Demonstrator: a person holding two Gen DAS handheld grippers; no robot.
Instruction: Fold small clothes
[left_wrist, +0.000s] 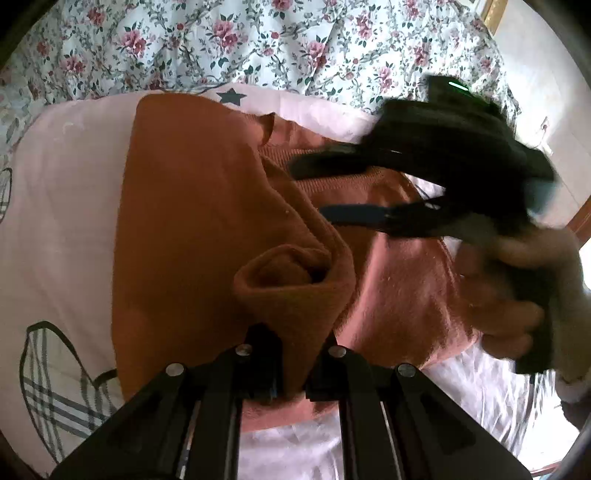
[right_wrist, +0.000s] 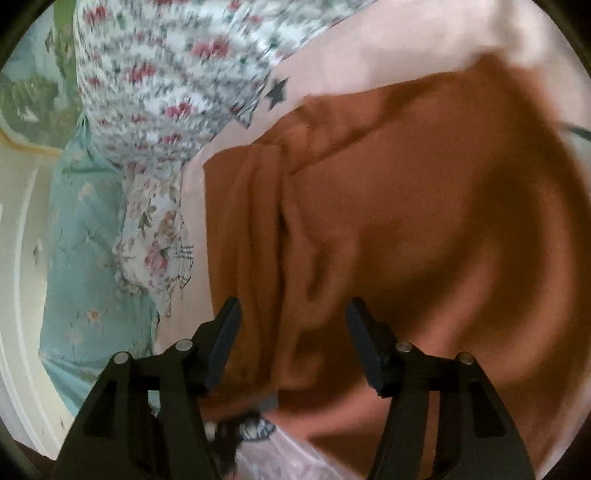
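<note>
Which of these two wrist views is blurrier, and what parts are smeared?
The right wrist view is blurrier: the floral sheet and rust-orange garment smear, though the open right gripper stays crisp. In the left wrist view, only the right gripper blurs; the left gripper pinches sharp cloth.

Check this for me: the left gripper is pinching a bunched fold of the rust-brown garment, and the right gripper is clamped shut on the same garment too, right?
Not quite. The left gripper does pinch the rust-brown garment, but the right gripper is open: the right wrist view shows its jaws spread apart above the cloth, gripping nothing.
</note>
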